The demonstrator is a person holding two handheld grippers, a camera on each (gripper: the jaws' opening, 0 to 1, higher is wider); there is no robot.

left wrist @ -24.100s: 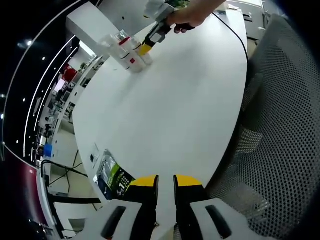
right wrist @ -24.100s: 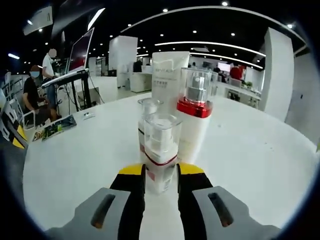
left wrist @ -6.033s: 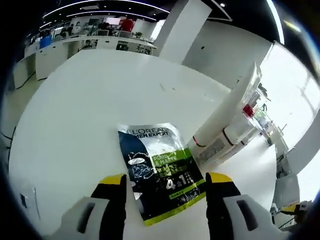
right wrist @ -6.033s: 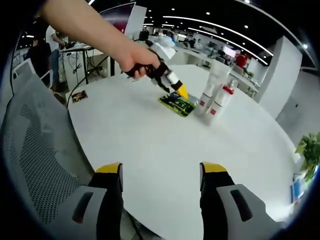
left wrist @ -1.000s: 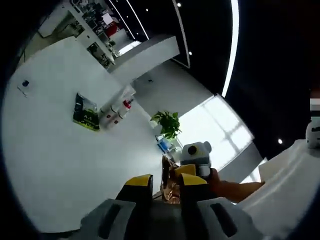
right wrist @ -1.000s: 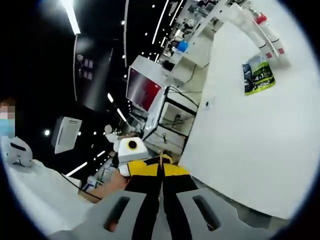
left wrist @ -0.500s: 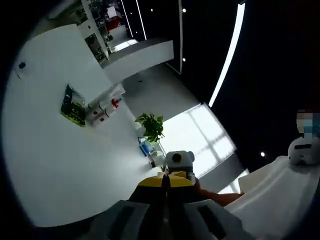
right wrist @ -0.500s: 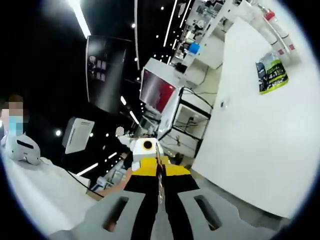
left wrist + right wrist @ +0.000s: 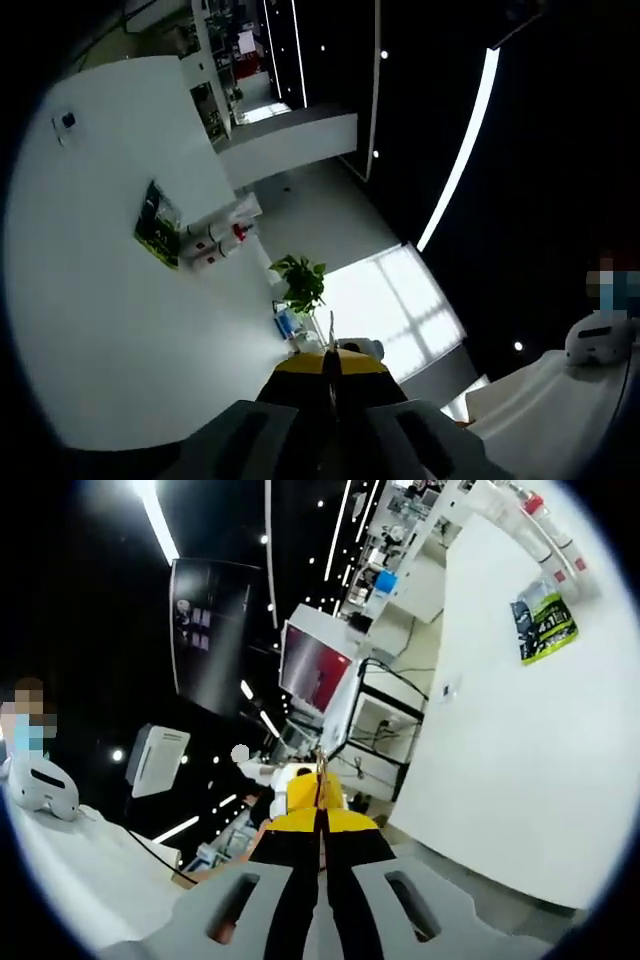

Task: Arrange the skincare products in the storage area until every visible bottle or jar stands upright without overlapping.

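well away from both closed, empty grippers [image 9: 331, 362] [image 9: 320, 818], the bottles [image 9: 215, 240] stand beside a sachet [image 9: 158, 225].

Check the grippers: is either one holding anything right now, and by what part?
Nothing held. The left gripper and right gripper both have their jaws shut together with nothing between them. The bottles and the green sachet sit far off on the white table.

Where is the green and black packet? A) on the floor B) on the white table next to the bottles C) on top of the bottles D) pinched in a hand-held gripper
B: the green and black packet lies flat on the white table, right beside the row of bottles; no hand-held gripper is near it.
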